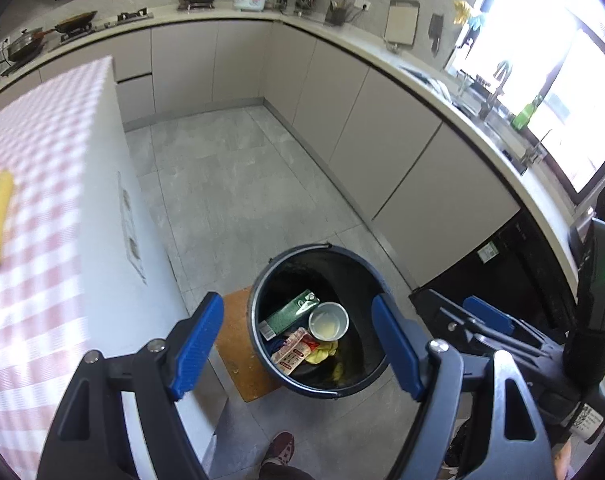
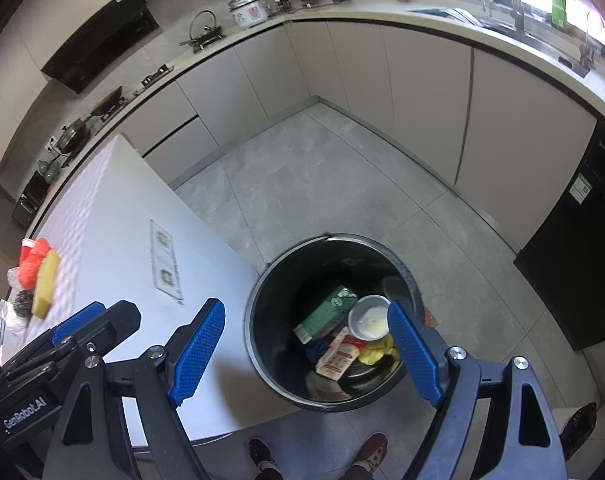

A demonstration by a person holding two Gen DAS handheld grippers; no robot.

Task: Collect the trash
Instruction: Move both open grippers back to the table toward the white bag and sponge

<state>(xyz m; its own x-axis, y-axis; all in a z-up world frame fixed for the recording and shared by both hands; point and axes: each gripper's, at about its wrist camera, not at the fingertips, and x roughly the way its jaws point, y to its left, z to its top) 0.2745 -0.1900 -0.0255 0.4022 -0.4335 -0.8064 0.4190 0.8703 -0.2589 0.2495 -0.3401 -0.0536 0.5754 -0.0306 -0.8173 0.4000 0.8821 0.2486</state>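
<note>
Left wrist view: both grippers, left gripper [image 1: 298, 346] and right gripper [image 2: 306, 354], hang over the bin [image 1: 262, 344], fingers apart and empty, likely between drops; next, fetch the sponge [image 2: 45, 284] from the surface [image 2: 114, 216].

Grey tile floor [image 1: 238, 184], beige cabinets [image 1: 206, 64], bright window [image 1: 542, 64].

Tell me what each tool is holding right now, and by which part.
Nothing is held. The left tool and right tool both stand open and empty above the bin, where the carton, cup and wrapper already lie.
</note>
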